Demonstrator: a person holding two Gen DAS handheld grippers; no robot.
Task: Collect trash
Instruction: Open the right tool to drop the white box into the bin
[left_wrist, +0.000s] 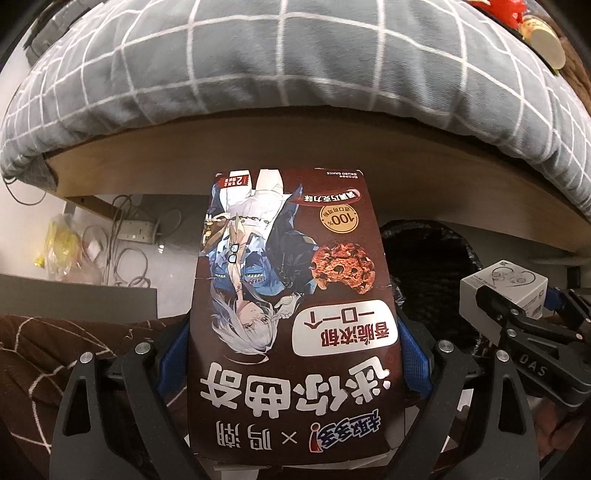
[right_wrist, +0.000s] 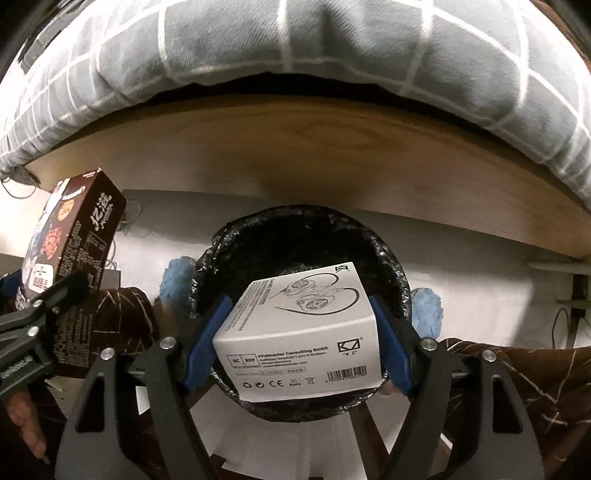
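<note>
My left gripper (left_wrist: 295, 354) is shut on a tall brown cookie box (left_wrist: 291, 295) with an anime figure printed on it; the box also shows at the left of the right wrist view (right_wrist: 74, 258). My right gripper (right_wrist: 299, 339) is shut on a small white earphone box (right_wrist: 303, 332) and holds it directly over the open mouth of a bin lined with a black bag (right_wrist: 303, 236). In the left wrist view the white box (left_wrist: 504, 291) and the bin (left_wrist: 424, 258) sit to the right of the cookie box.
A bed with a grey checked duvet (left_wrist: 295, 55) and a wooden frame (right_wrist: 295, 147) overhangs the bin. Cables, a power strip (left_wrist: 136, 230) and a yellow bag (left_wrist: 61, 247) lie on the floor at the left. Blue slippers (right_wrist: 428, 310) flank the bin.
</note>
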